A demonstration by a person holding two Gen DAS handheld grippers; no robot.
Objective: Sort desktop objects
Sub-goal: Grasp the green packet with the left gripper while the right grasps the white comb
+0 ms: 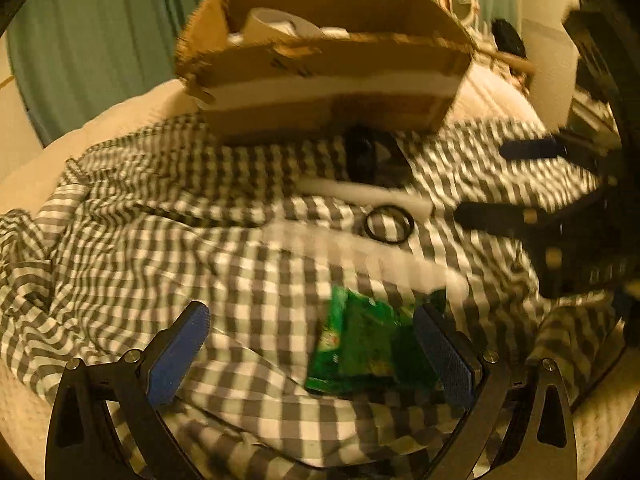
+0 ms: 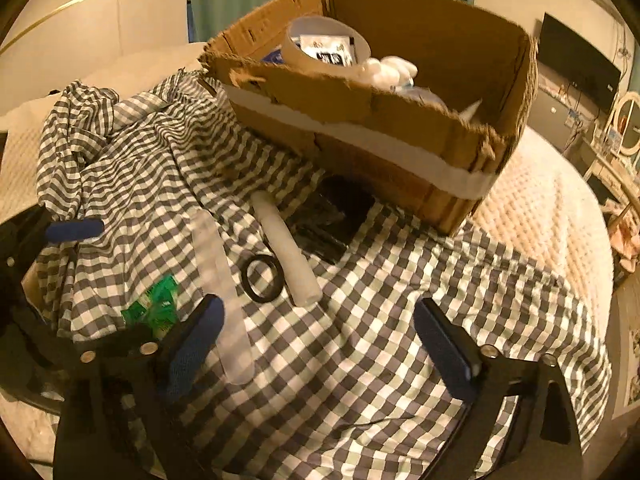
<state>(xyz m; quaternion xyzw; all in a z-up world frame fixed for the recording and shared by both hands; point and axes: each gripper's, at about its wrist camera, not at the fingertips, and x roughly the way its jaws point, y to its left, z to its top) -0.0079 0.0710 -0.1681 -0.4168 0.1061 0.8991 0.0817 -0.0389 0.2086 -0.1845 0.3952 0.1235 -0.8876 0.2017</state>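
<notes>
1. Left wrist view: the green packet (image 1: 362, 346) carries pale print too blurred to read; in the right wrist view a black-and-white sachet (image 2: 328, 51) inside the tape roll (image 2: 320, 46) in the cardboard box (image 2: 400, 120) also bears lettering too small to make out.
2. The left gripper (image 1: 316, 348) has its jaws spread wide, holding nothing. The green packet lies on the checked cloth (image 1: 160, 240) between the 2 blue pads, hard against the right-hand pad (image 1: 444, 356) and well clear of the left-hand one.
3. Ahead of the left jaws lie a clear flat strip (image 1: 360, 252), a black ring (image 1: 389, 224), a white stick (image 1: 360, 192) and a black pouch (image 1: 372, 156), with the box beyond them.
4. The right gripper (image 2: 320, 344) is likewise wide open and empty. The near end of the clear strip (image 2: 224, 292) reaches in just beside its left-hand pad (image 2: 196, 344); the ring (image 2: 263, 278) and white stick (image 2: 286, 254) sit just ahead of the gap, left of centre.
5. The left gripper appears at the left edge of the right wrist view, low over the cloth. Both tools are angled down at the bed, side by side.
</notes>
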